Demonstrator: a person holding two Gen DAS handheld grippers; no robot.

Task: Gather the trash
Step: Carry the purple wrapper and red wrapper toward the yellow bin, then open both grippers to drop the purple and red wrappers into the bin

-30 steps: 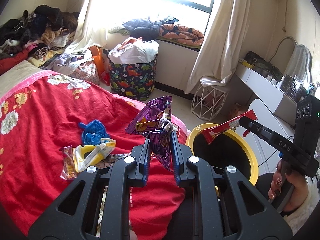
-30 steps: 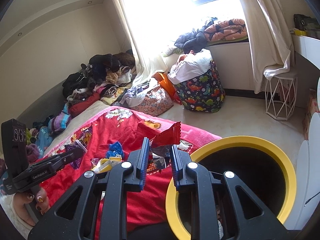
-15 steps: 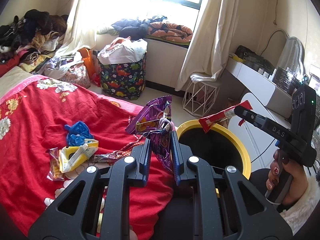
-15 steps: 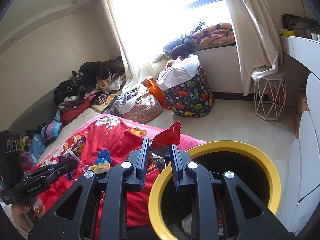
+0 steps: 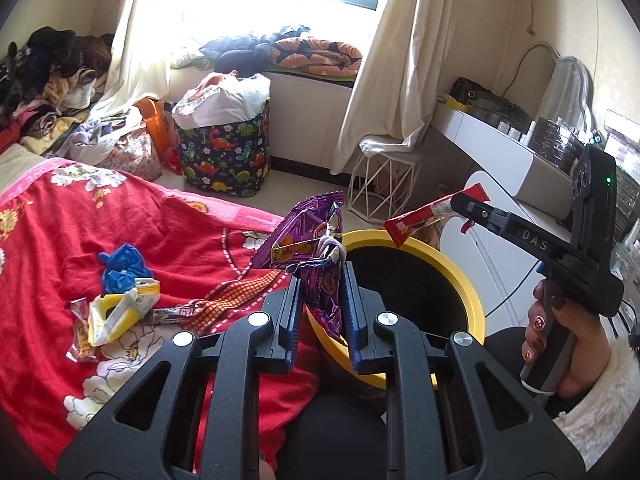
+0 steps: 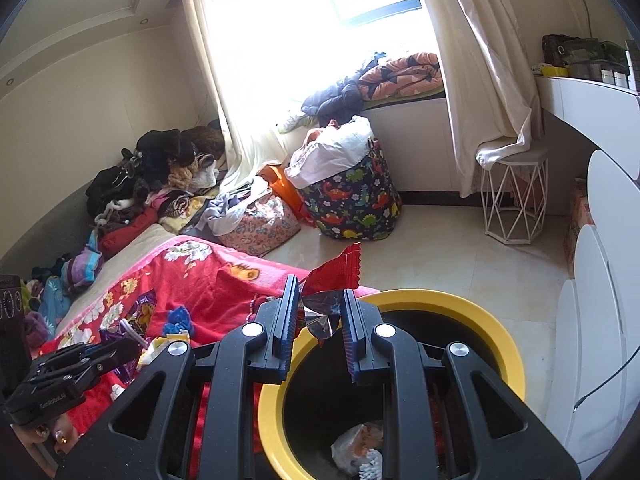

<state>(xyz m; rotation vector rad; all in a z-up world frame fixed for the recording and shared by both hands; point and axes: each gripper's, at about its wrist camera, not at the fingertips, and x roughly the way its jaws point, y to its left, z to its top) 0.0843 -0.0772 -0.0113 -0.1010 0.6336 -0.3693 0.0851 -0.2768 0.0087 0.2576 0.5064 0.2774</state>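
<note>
A bedroom seen from two handheld grippers. The left gripper [image 5: 322, 300] is clamped on a crinkled purple foil snack bag [image 5: 310, 240], which stands up between its blue-padded fingers above the near rim of a round yellow-rimmed black trash bin [image 5: 460, 276]. The right gripper [image 6: 320, 316] is clamped on a red plastic snack wrapper with a silver inside [image 6: 334, 272], held above the rim of the same bin [image 6: 480, 316]; from the left wrist view that wrapper [image 5: 424, 214] pokes out over the bin's far edge. A hand with dark painted nails and a fluffy white sleeve [image 5: 560, 344] grips the right handle.

The bin stands on the floor just beside a bed covered with a red flowered blanket [image 5: 60, 232]. On the blanket lie a crumpled blue plastic scrap [image 5: 122, 266], a yellow and white wrapper [image 5: 120, 308] and some smaller wrappers touching it. A crumpled pale bag [image 6: 356, 444] lies in the bottom of the bin.
</note>
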